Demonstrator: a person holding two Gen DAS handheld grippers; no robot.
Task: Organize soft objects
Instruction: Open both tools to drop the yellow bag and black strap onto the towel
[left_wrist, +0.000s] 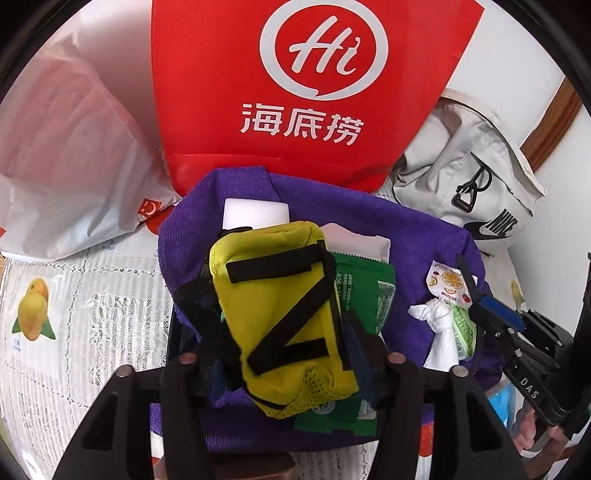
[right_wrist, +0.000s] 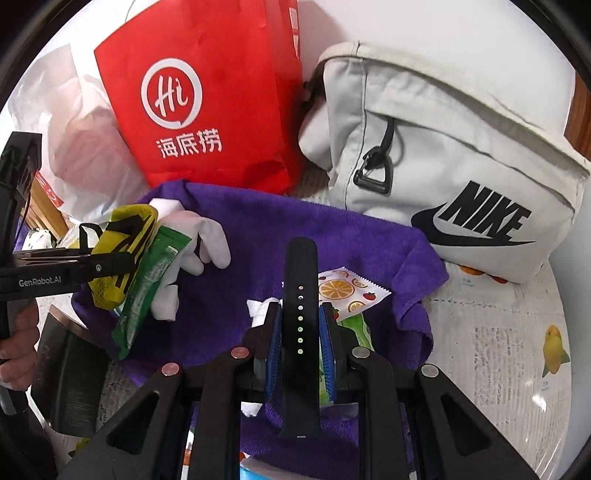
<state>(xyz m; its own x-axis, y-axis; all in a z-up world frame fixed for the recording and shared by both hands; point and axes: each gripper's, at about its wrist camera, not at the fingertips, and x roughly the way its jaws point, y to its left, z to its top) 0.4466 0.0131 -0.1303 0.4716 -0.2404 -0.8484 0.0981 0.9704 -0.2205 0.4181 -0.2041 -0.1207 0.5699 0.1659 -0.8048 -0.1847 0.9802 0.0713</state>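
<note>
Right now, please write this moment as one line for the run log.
left gripper: shut on yellow mesh pouch | right gripper: shut on black perforated strap | both over purple towel

Yellow pouch (left_wrist: 280, 317) hides green packet (left_wrist: 364, 291), perhaps wipes.

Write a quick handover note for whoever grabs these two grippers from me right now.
Left hand-held gripper: shut on the yellow pouch, held above the purple towel.
Right hand-held gripper: shut on a black strap, also over the towel.
On the towel: green packet, white cloth, fruit-print sachet.
Behind: red bag, grey Nike bag.
Done: cannot tell. Left: place both held items, then sort the rest.
</note>
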